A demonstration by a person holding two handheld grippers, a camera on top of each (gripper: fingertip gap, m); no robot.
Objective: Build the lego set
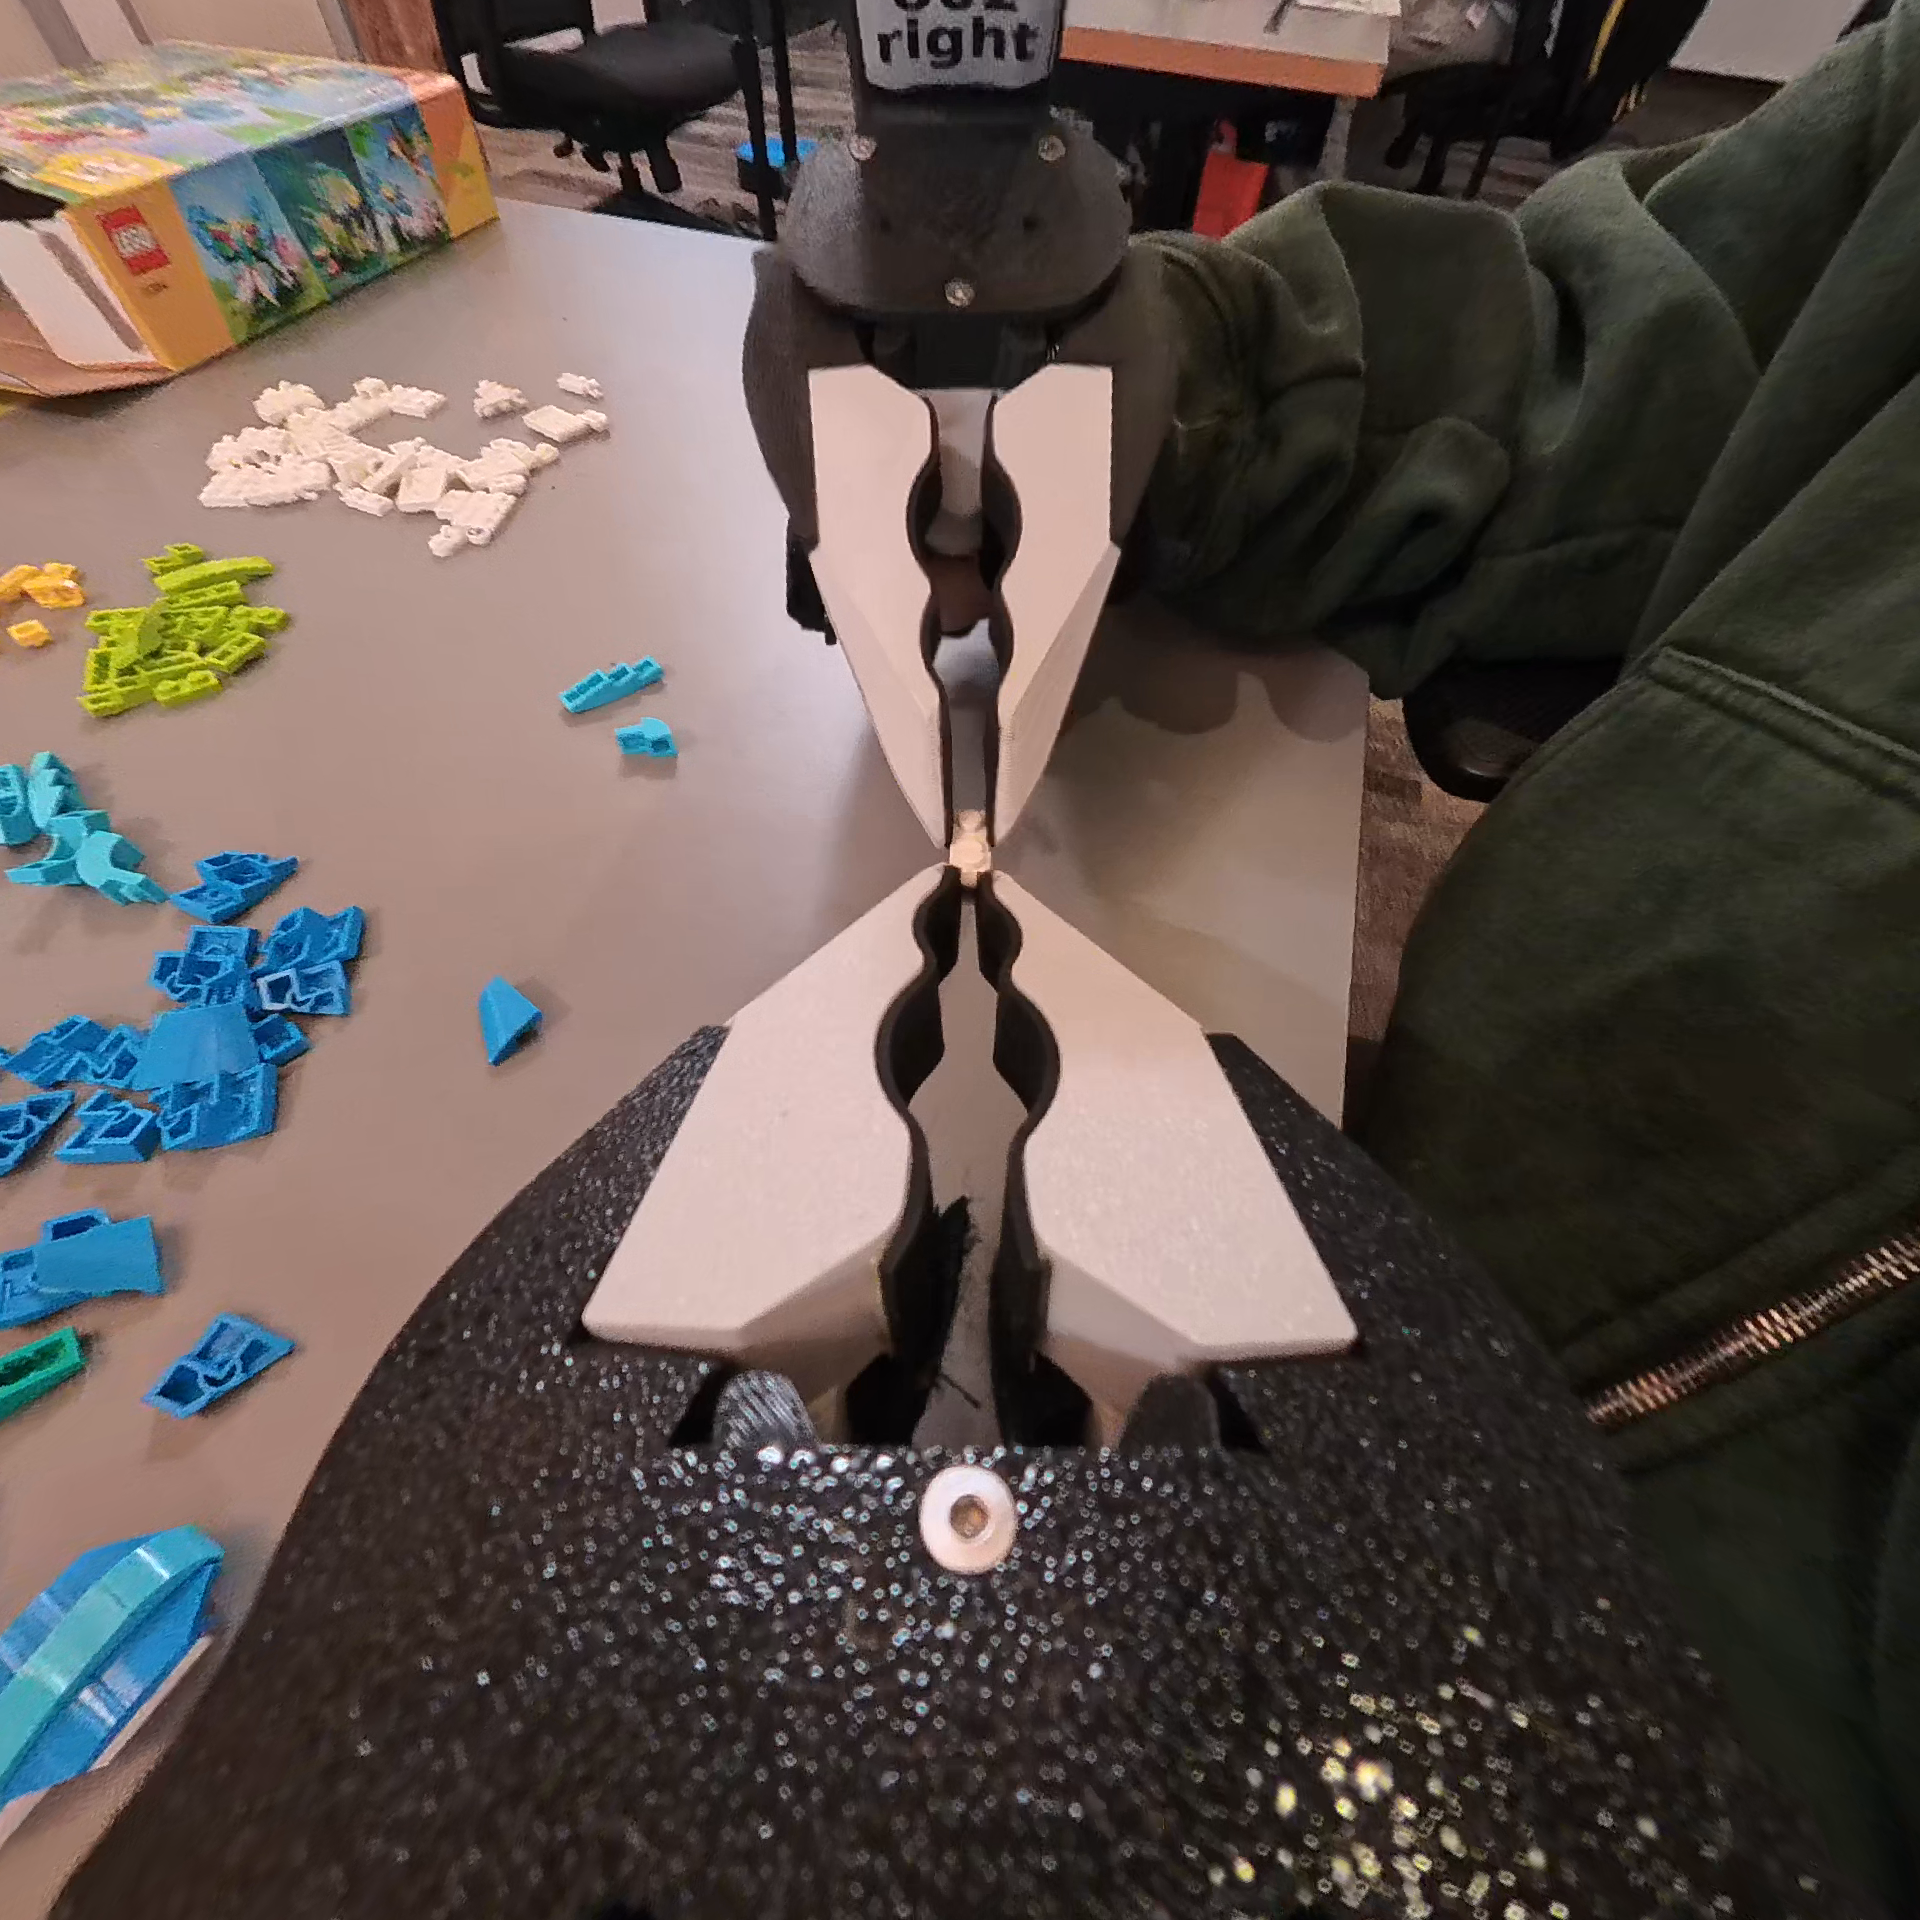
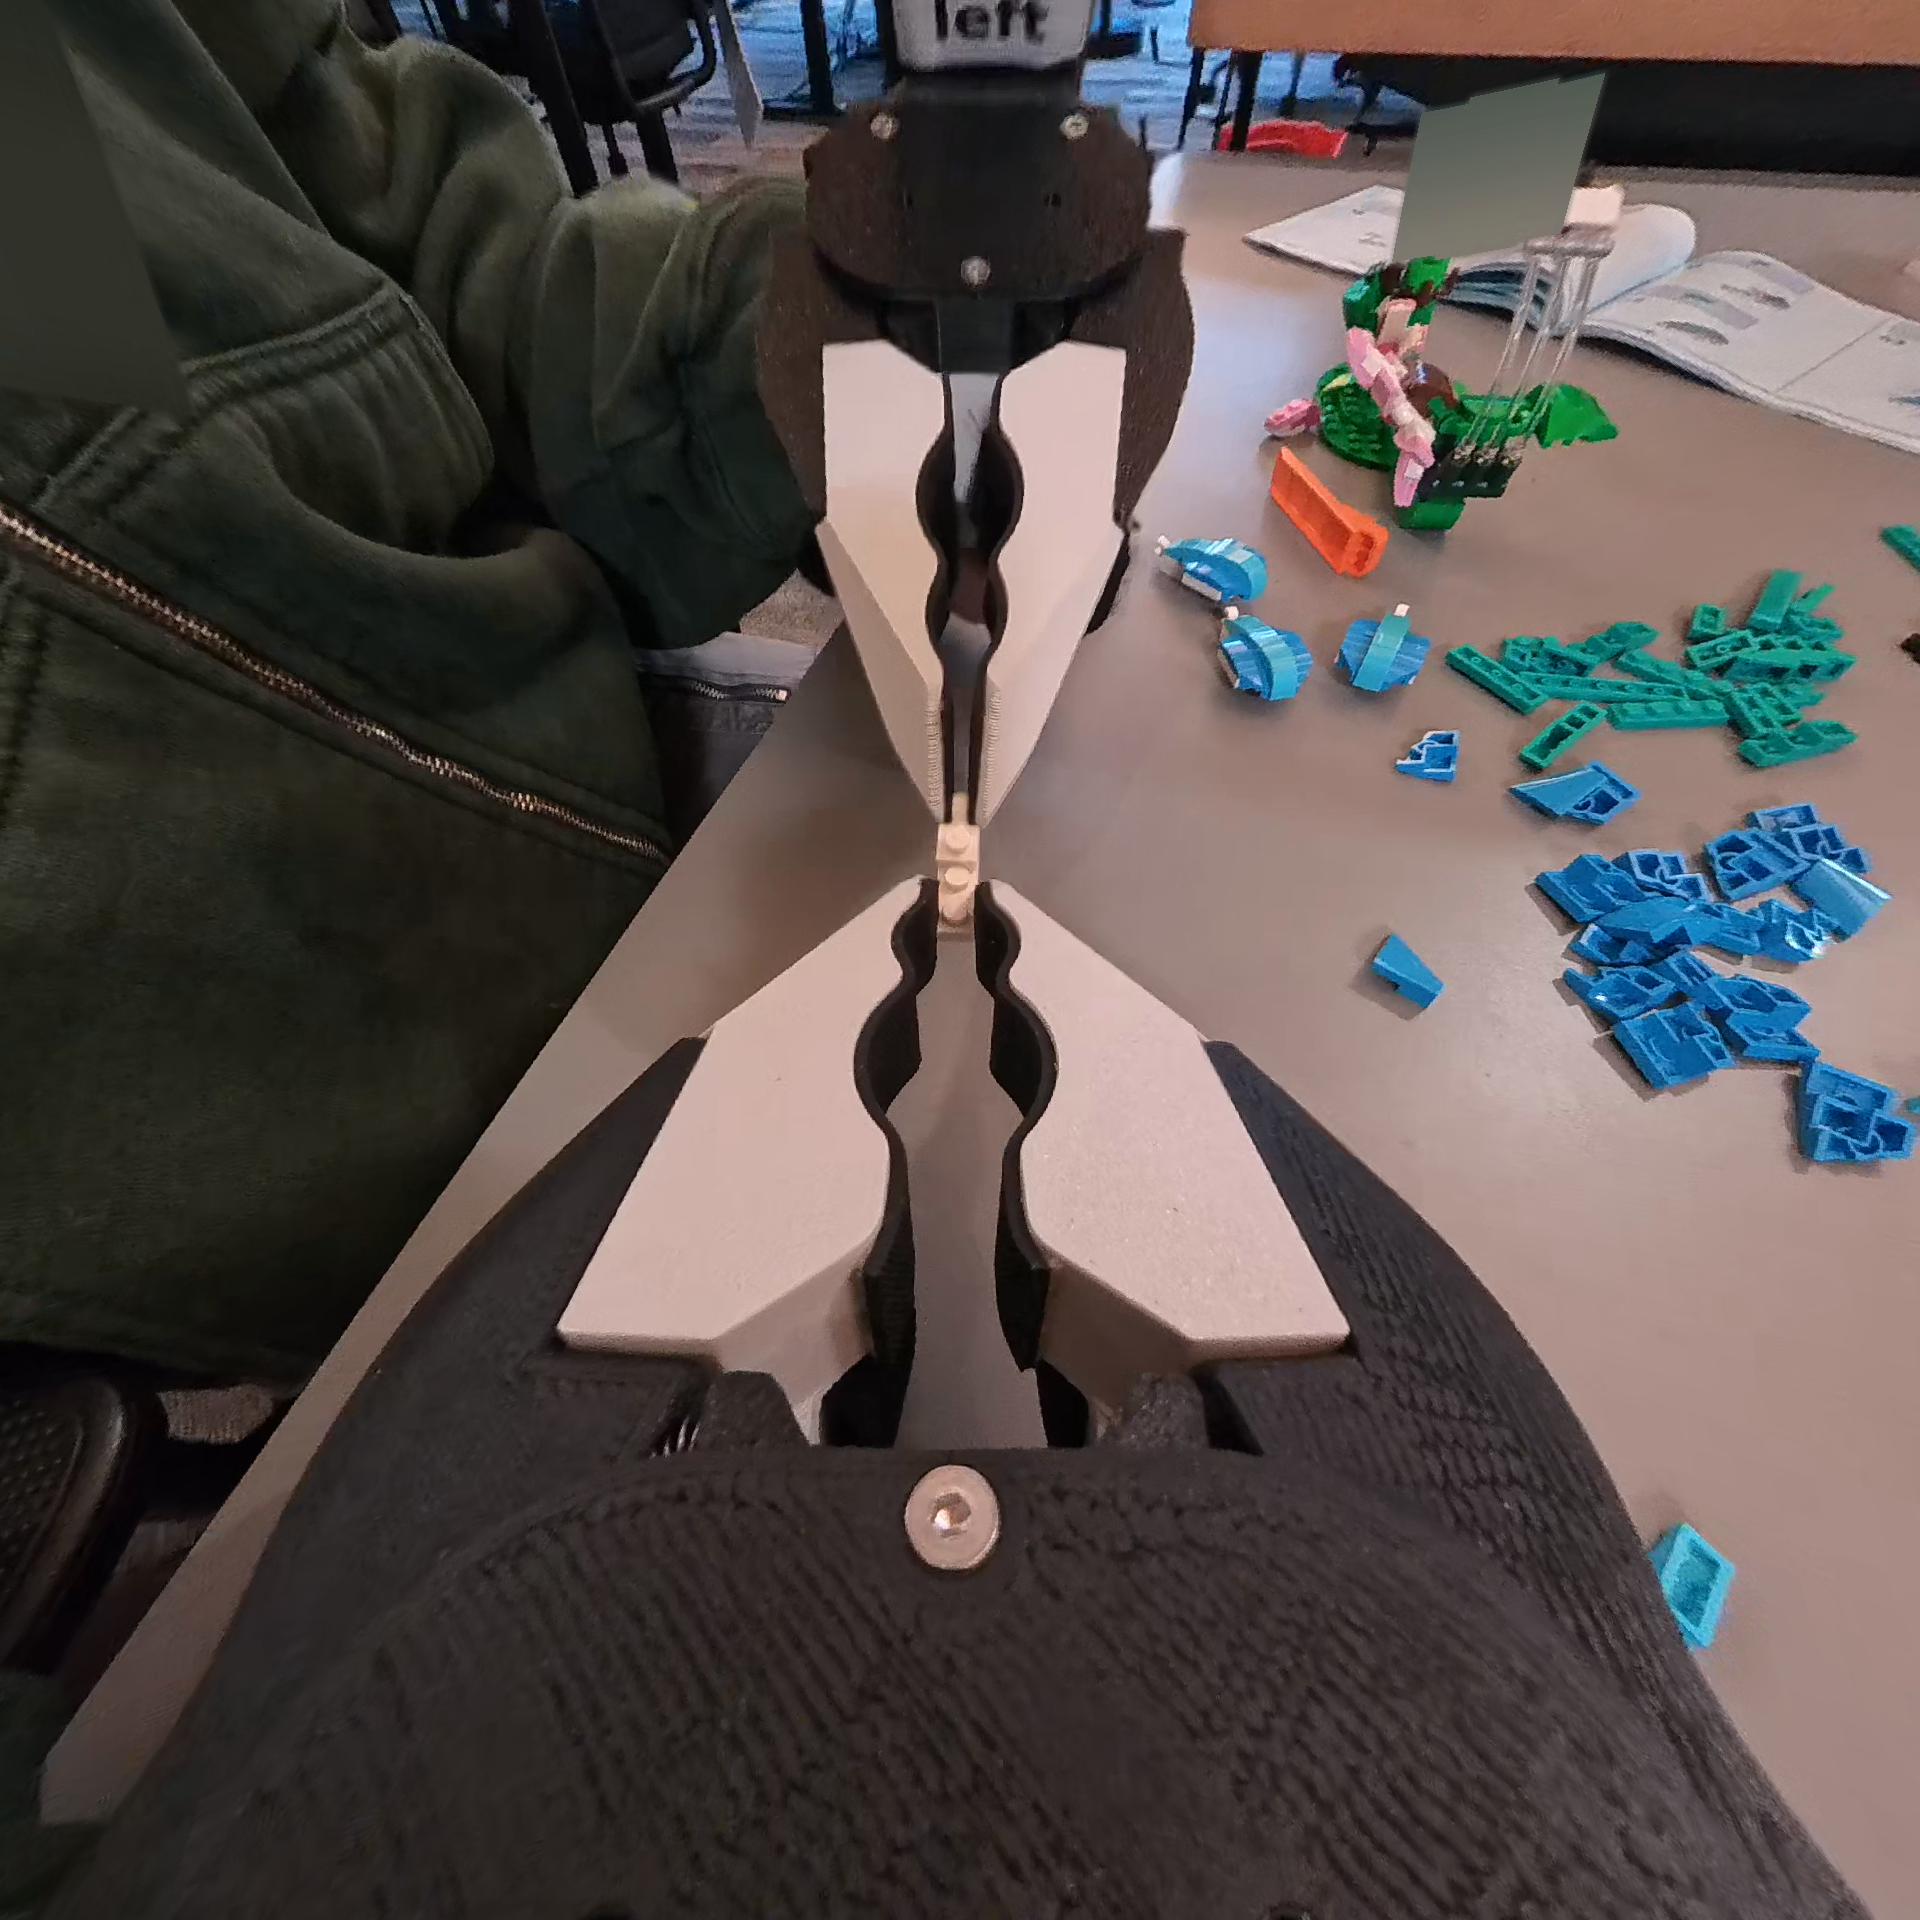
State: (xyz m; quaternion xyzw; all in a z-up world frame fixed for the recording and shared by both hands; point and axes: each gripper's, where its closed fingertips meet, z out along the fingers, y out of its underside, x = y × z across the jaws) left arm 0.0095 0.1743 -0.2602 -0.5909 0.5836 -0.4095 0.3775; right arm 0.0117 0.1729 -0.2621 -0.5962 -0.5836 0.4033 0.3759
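- Left gripper [image 1: 968, 883] and right gripper [image 2: 954, 902] meet tip to tip above the near table [image 1: 644, 582] edge, each at 12 o'clock in the other's view.
- Small white lego piece [image 2: 954, 868] sits between the two sets of tips. Right fingers [image 2: 790, 1122] are nearly closed and pinch its near end; left fingers [image 1: 790, 1122] are nearly closed on the other end.
- In the left wrist view the piece is mostly hidden by the tips, only a small white bit shows.
- Piece looks like two small studded parts stacked in line; can't tell if they are fully seated.
- Left wrist view: white pieces pile [image 1: 395, 457] at 10 o'clock, lime pieces [image 1: 177, 634] at 9, blue pieces [image 1: 208, 997] at 8 to 9, lego box [image 1: 239, 197] at 10 to 11, far back.
- Right wrist view: blue pile [image 2: 1714, 956] at 3 o'clock, teal-green pieces [image 2: 1683, 675] at 2, three small blue sub-builds [image 2: 1268, 655] at 1 to 2.
- Green and pink partial build [image 2: 1423, 416] at 1 o'clock, orange brick separator [image 2: 1325, 514] just beside it, open instruction booklet [image 2: 1714, 322] behind.
- Person's dark green sleeve [image 1: 1351, 416] is behind the right gripper.
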